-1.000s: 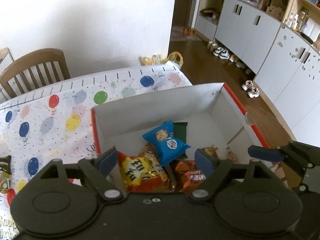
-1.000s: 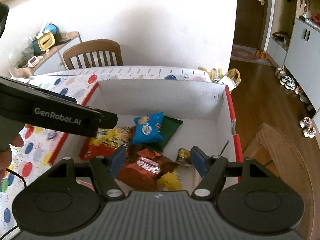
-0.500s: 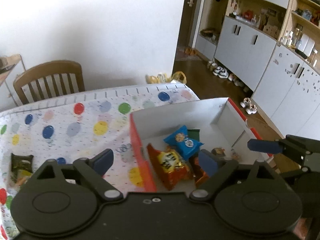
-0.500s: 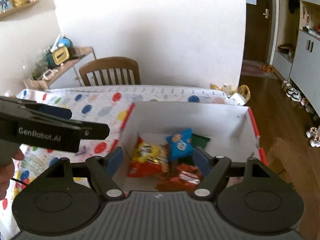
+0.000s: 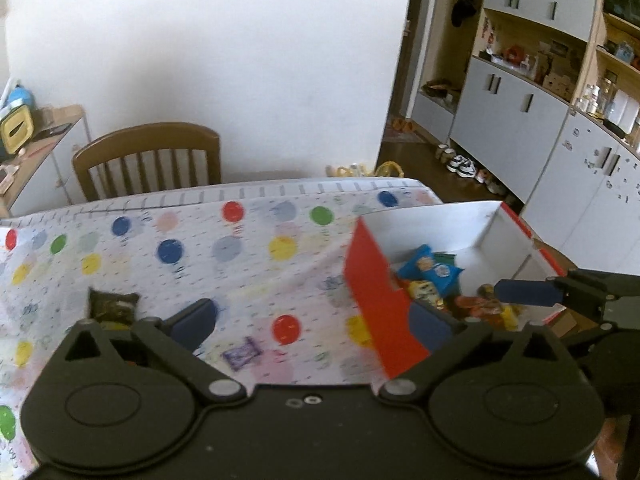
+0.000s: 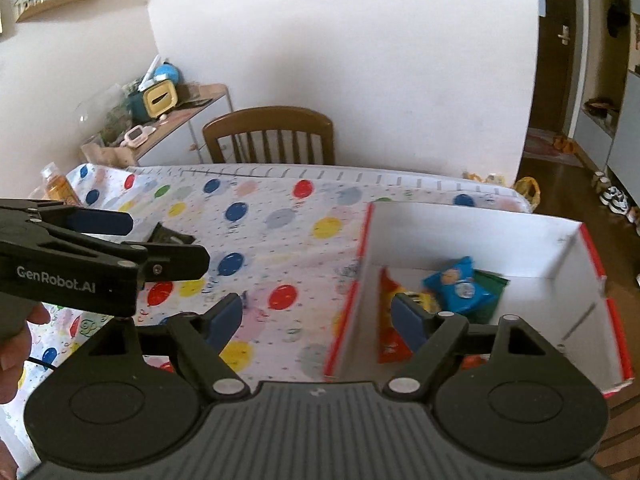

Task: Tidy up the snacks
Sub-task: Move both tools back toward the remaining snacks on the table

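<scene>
A white cardboard box with red outer walls [image 5: 376, 292] [image 6: 472, 236] stands on the right of the table. It holds a blue snack bag [image 5: 430, 268] [image 6: 460, 286], a yellow-orange bag [image 6: 390, 334], a green packet [image 6: 490, 284] and several others. A dark snack packet [image 5: 112, 306] [image 6: 170, 236] lies on the tablecloth to the left. My left gripper [image 5: 312, 320] is open and empty above the cloth, left of the box. My right gripper [image 6: 316, 316] is open and empty over the box's left wall.
The table wears a balloon-print cloth [image 5: 240, 248]. A wooden chair [image 5: 148, 160] [image 6: 272, 136] stands behind it. A side table with clutter [image 6: 160, 112] is at the far left, white cabinets [image 5: 520, 120] at the right. A bottle [image 6: 60, 188] stands on the table's left edge.
Both grippers have pulled back and swung left away from the box; the box now sits to the right in both views and the dark packet on the cloth has come into view.
</scene>
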The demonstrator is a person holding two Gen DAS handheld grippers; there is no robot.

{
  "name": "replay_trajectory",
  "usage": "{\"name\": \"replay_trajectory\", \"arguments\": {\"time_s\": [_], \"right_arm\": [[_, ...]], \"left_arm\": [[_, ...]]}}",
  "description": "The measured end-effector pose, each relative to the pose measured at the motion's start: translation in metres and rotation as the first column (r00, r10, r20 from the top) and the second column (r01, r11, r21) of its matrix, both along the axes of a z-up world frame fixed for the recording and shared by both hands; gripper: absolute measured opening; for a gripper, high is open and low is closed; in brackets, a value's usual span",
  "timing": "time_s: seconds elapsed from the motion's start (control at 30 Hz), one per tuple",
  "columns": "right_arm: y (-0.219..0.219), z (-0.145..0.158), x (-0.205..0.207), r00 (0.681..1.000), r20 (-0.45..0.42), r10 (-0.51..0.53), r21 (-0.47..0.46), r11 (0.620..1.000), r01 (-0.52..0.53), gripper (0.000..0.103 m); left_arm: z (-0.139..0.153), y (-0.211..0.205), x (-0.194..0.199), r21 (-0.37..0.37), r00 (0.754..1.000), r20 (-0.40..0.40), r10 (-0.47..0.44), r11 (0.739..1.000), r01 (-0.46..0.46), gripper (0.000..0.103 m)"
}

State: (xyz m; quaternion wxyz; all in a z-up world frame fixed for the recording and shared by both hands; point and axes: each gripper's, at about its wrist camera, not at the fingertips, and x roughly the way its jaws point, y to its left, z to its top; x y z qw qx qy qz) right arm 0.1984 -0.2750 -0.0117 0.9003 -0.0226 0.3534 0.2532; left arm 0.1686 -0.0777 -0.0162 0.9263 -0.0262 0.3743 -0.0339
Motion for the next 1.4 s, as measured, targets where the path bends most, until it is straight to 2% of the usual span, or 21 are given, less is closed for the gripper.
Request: {"name": "replay_trajectory", "arguments": {"time_s": [0.4, 0.77, 0.93, 1.17, 1.27, 1.4], "right_arm": [[0.074, -0.021, -0.005, 0.999, -0.029, 0.042, -0.032, 0.999, -0.043, 0.082], [0.124, -0.05, 0.013, 0.997, -0.067, 0.048, -0.038, 0.998, -0.051, 0.082], [0.144, -0.067, 0.023, 0.995, -0.089, 0.051, -0.053, 0.997, -0.056, 0.082], [0.159, -0.088, 0.04, 0.991, -0.129, 0.036, -0.078, 0.996, -0.046, 0.081], [0.164, -0.099, 0.048, 0.989, -0.143, 0.032, -0.094, 0.995, -0.046, 0.081], [0.167, -0.111, 0.058, 0.986, -0.165, 0.014, -0.099, 0.995, -0.03, 0.081]], "left_arm": [[-0.013, 0.098, -0.014, -0.005, 0.992, 0.003, 0.124, 0.992, -0.124, 0.103], [-0.034, 0.18, -0.003, 0.019, 0.966, -0.027, 0.258, 0.966, -0.258, 0.103], [-0.051, 0.212, 0.007, 0.026, 0.95, -0.063, 0.307, 0.952, -0.306, 0.102], [-0.083, 0.253, 0.029, -0.012, 0.918, -0.159, 0.362, 0.929, -0.369, 0.099], [-0.095, 0.259, 0.041, -0.041, 0.921, -0.21, 0.329, 0.938, -0.345, 0.098], [-0.106, 0.26, 0.055, -0.031, 0.919, -0.25, 0.304, 0.946, -0.322, 0.096]]}}
